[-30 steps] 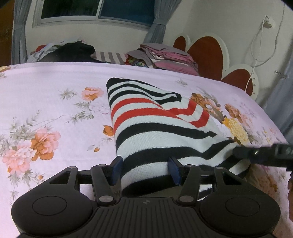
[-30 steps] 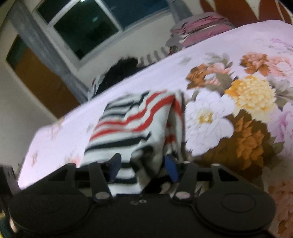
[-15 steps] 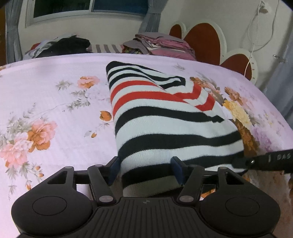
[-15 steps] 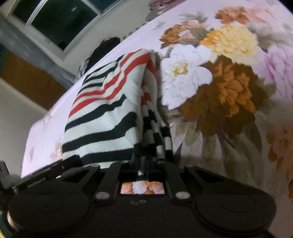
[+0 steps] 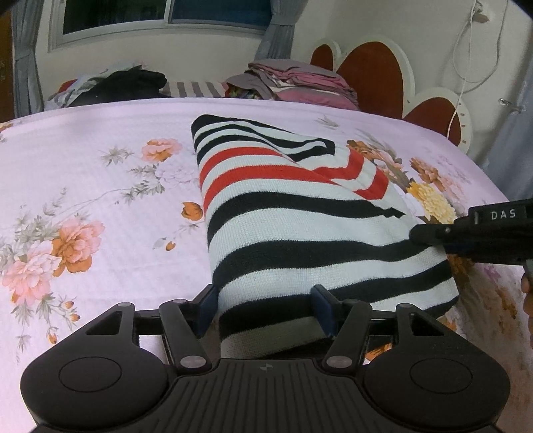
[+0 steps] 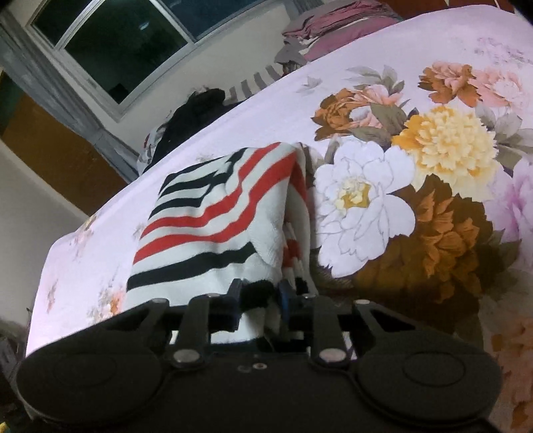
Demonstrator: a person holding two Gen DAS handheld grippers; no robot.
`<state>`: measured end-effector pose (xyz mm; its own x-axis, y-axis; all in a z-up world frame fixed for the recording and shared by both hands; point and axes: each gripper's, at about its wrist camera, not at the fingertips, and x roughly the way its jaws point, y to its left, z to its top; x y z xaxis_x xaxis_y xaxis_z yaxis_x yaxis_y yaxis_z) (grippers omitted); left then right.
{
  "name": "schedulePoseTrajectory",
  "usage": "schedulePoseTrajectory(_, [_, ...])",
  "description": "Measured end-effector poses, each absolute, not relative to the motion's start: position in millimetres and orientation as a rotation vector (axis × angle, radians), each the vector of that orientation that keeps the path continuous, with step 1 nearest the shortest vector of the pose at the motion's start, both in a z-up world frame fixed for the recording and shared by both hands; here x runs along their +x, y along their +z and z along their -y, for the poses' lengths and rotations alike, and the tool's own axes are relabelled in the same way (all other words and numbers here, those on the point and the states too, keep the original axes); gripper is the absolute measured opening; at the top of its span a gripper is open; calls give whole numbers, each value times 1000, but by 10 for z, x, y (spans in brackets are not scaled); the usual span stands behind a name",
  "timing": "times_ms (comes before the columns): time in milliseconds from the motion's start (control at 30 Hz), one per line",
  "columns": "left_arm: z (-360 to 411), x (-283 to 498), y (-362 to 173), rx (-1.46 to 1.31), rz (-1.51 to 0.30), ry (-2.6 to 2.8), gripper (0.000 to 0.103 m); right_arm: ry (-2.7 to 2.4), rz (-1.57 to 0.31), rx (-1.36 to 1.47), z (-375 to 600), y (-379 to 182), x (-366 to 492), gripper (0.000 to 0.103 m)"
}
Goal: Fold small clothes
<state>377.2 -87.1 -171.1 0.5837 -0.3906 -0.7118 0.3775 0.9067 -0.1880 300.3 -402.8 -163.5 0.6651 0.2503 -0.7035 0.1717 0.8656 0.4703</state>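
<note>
The right tool (image 6: 258,294) has just reopened slightly around the striped top's (image 6: 213,216) edge.

Both wrist cams sit low, v. close, angled down over the bed (image 5: 100,150). Left faces the window (image 5: 166,16); right looks from the side. Shared: striped sweater (image 5: 299,216), window.

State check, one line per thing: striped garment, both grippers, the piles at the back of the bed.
striped sweater: partly folded, flat on the floral bedsheet, near edge lifted.
left gripper: open, jaws astride the sweater's near edge, pads not pressing.
right gripper: shut on the sweater's bunched edge; jaws just eased slightly.
pink folded stack: folded, untouched.
dark clothes heap: unfolded, loose.
</note>
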Motion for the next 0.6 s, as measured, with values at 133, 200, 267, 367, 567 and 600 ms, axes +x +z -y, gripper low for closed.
schedulePoseTrajectory(133, [878,3787,-1738,-21,-853,-457,60,6,-860,439,4014,-1713,3007,17])
schedulePoseTrajectory(200, [869,3796,-1728,-21,-858,-458,61,14,-871,445,4024,-1752,3024,18])
schedulePoseTrajectory(267, [851,3795,-1684,-23,-861,-459,61,34,-882,449,4030,-1718,3025,22])
schedulePoseTrajectory(367, [822,3765,-1586,-25,-842,-466,61,52,-834,451,4058,-1579,2984,29])
schedulePoseTrajectory(567, [758,3870,-1310,-74,-783,-461,61,44,-779,520,4204,-1424,3193,38])
schedulePoseTrajectory(600, [761,3926,-1282,-86,-783,-456,61,39,-781,529,4224,-1427,3263,38])
